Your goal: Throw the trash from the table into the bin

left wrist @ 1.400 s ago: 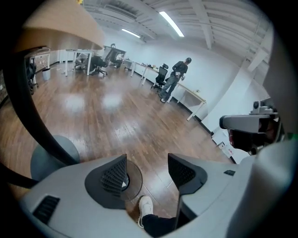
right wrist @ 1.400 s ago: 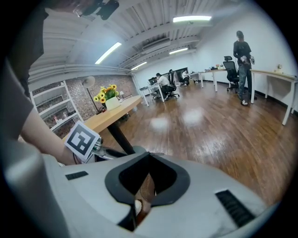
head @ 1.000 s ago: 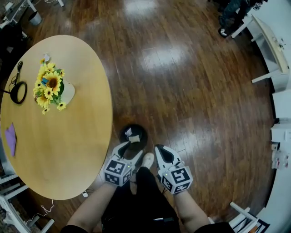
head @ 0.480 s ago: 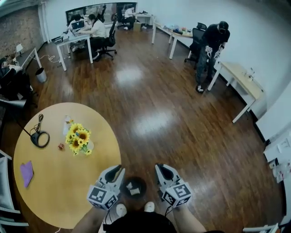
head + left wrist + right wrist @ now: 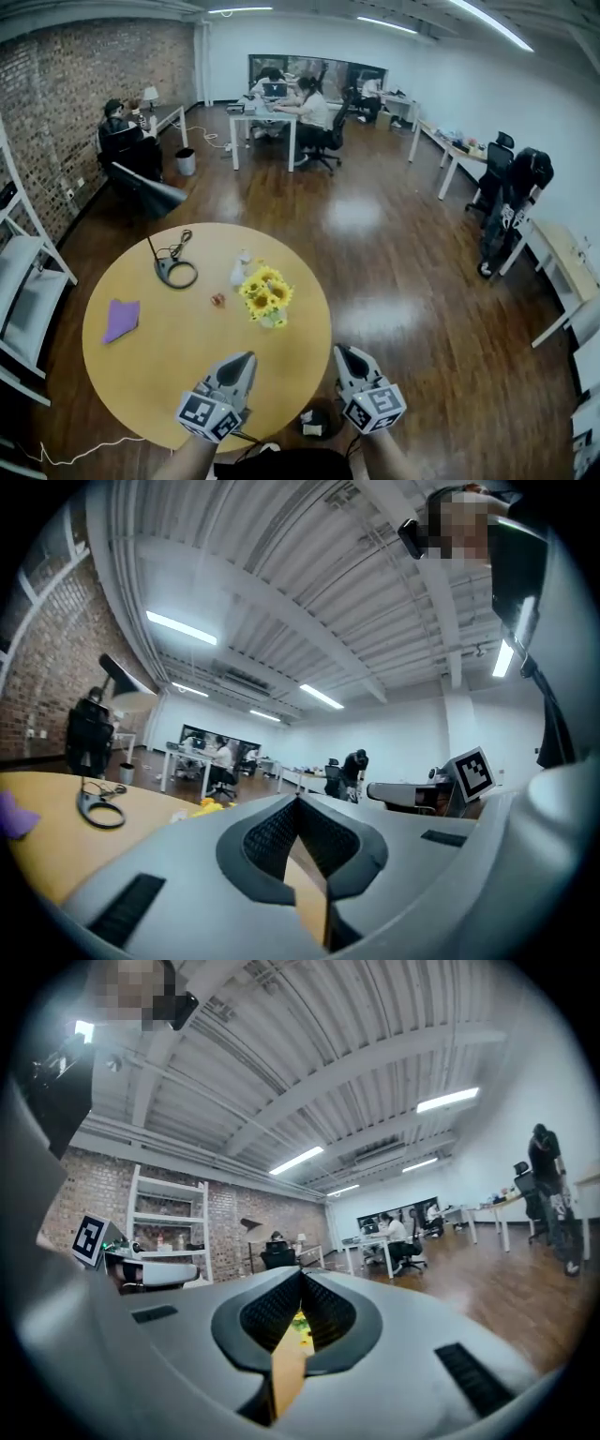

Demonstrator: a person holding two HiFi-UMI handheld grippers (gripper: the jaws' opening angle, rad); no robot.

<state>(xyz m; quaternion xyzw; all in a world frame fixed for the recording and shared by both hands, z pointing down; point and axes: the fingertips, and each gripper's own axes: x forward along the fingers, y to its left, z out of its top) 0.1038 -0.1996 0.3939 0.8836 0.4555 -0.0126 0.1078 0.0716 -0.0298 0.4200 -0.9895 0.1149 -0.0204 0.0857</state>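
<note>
A black bin point(image 5: 319, 413) stands on the floor by the table's near edge, with white trash point(image 5: 312, 429) in it. My left gripper point(image 5: 245, 357) is held level over the near edge of the round wooden table point(image 5: 159, 375). Its jaws have just been closing and now meet with nothing between them point(image 5: 298, 799). My right gripper point(image 5: 344, 352) is raised over the floor above the bin, shut and empty point(image 5: 302, 1274). On the table lie a purple scrap point(image 5: 122, 319), a small reddish bit point(image 5: 217, 300) and a small white object point(image 5: 241, 272).
A vase of sunflowers point(image 5: 265, 298) and a black looped cable point(image 5: 175, 272) are on the table. White shelving point(image 5: 23, 291) stands at the left. Desks with seated people point(image 5: 281, 103) line the back, and a person point(image 5: 511, 202) stands at the right.
The view has swung up from the bin to the whole room. Both grippers rose from beside the bin to table height and level. The left jaws went from open to shut.
</note>
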